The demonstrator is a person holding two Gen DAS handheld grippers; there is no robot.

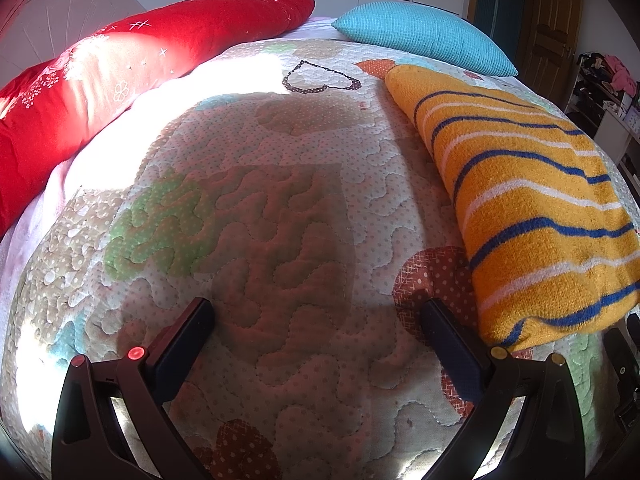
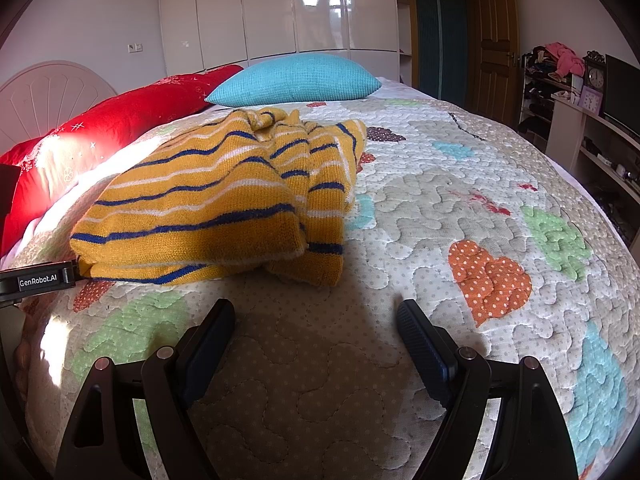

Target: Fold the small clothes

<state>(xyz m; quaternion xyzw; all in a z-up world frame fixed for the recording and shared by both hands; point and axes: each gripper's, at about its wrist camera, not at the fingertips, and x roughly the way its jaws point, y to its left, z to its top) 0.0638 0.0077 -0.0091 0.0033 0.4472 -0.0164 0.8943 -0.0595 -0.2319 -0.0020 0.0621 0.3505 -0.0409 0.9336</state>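
A small yellow knit garment with blue and white stripes (image 2: pixel 224 200) lies folded in layers on the quilted bedspread (image 2: pixel 440 208). In the left wrist view it (image 1: pixel 528 208) lies along the right side. My left gripper (image 1: pixel 316 312) is open and empty just left of the garment's near end. My right gripper (image 2: pixel 316 312) is open and empty, a short way in front of the garment's near edge. The left gripper's body also shows at the left edge of the right wrist view (image 2: pixel 38 278), next to the garment's near left corner.
A long red pillow (image 2: pixel 112 128) and a turquoise pillow (image 2: pixel 296 80) lie at the head of the bed by a white headboard (image 2: pixel 52 96). White wardrobes (image 2: pixel 280 12), a wooden door (image 2: pixel 496 44) and cluttered shelves (image 2: pixel 560 80) stand beyond the bed.
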